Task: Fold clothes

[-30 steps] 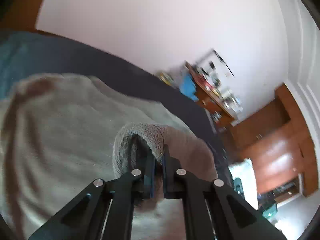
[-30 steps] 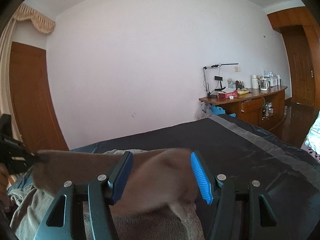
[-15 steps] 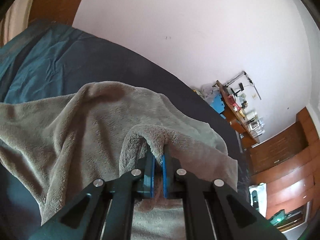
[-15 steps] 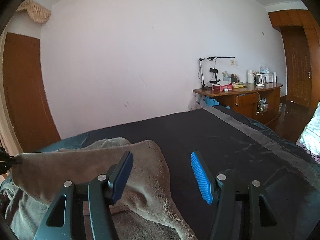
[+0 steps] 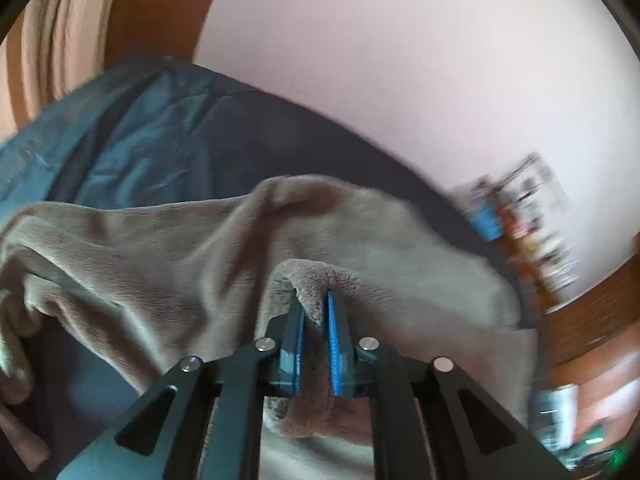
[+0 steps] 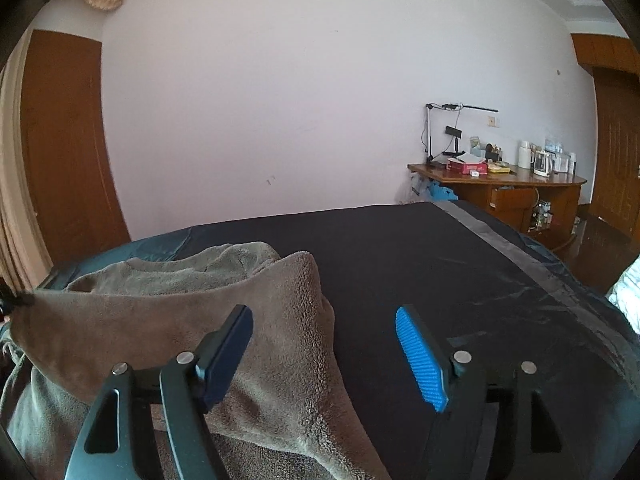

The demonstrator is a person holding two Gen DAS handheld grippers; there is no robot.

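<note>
Fleecy grey-brown garment (image 5: 168, 264), softly rumpled

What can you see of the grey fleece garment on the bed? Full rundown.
The fleece garment is grey-brown, plush and soft-looking, lying rumpled on the dark bedspread near its teal end. One fold stands up in a peak. The left gripper has a bunched edge between its blue pads; its jaws have just been opening slightly. The right gripper is open, one finger over the cloth, gripping nothing.
</note>
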